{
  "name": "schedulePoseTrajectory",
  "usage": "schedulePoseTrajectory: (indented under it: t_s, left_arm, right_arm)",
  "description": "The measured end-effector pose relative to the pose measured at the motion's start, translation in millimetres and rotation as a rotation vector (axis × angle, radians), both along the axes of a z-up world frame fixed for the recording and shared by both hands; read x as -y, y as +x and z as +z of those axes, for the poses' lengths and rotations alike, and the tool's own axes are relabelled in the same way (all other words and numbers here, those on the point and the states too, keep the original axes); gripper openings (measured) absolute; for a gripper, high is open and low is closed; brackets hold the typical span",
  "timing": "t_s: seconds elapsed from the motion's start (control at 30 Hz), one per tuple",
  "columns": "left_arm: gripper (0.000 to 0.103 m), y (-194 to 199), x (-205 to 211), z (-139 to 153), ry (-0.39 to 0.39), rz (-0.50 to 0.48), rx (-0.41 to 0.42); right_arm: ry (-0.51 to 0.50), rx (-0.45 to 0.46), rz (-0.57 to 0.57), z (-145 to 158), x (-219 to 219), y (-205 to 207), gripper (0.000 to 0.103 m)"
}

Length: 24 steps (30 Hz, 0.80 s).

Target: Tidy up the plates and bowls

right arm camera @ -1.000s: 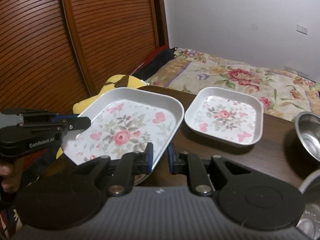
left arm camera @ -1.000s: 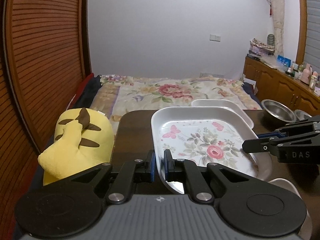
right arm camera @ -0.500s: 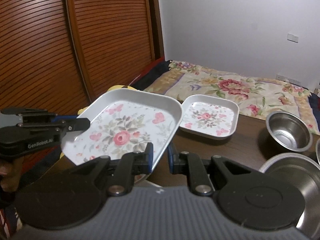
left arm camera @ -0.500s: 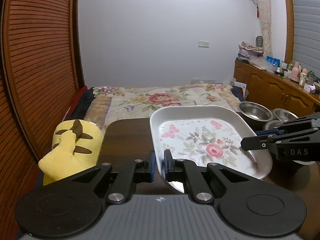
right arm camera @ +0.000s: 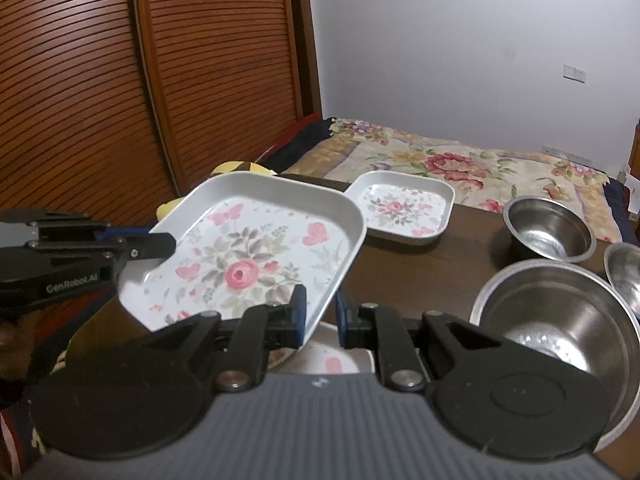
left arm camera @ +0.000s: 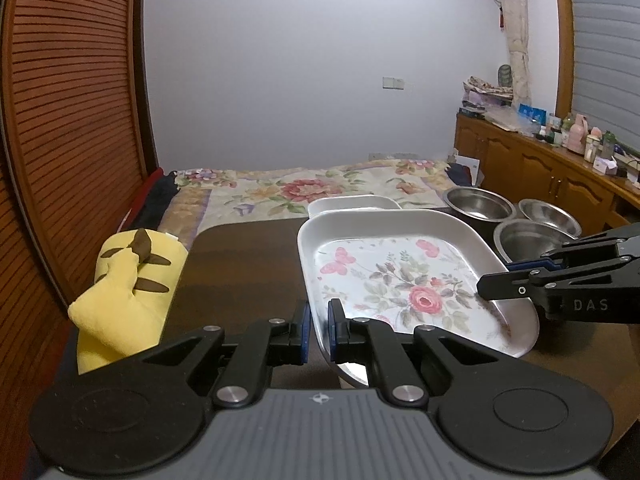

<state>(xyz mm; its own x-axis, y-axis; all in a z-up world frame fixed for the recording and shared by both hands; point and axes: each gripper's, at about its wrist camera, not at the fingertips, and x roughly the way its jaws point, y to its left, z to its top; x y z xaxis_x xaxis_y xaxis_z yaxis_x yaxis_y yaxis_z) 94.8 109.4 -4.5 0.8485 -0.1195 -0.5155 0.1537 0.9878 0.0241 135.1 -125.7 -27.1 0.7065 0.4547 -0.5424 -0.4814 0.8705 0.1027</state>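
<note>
Left wrist view showed the left gripper (left arm camera: 318, 330) clamped on the near left rim of the large floral tray (left arm camera: 400, 280), its blue-padded jaws nearly together with only the thin wall of the tray between them. The tray was lifted clear of the dark wooden table (left arm camera: 240, 256) and stretched away from those jaws toward the right. On the tray's far right edge the right gripper (left arm camera: 490, 282) came in from the side and pinched the rim there, one finger above and one below, so the tray hung between the two tools.

Seen from the right wrist camera, that gripper's jaws stood slightly wider than the other's, yet they also closed on the tray wall at its near right rim, while the left gripper reached in from the left and held the opposite edge. The tray sat tilted, its far corner higher than the near one. Under its near edge lay another floral plate (right arm camera: 332, 360) on the table, mostly hidden by the gripper body.

Beyond the held tray, a small floral tray (right arm camera: 404, 208) rested flat on the table near its far edge, apart from both grippers. To the right stood three steel bowls: a large bowl (right arm camera: 560, 320) nearest, a smaller bowl (right arm camera: 548, 232) behind it, and a third bowl (right arm camera: 626, 276) cut off at the right border. A yellow plush toy (left arm camera: 128, 292) lay off the table's left side.
</note>
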Motion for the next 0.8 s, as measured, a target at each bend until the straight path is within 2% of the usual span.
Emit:
schedulePoseTrajectory:
  t_s: [0.8]
  left_arm:
    - [0.010, -21, 20, -40, -0.021, -0.021, -0.097]
  right_arm:
    - [-0.013, -0.034, -0.015, -35, 19, -29, 0.017]
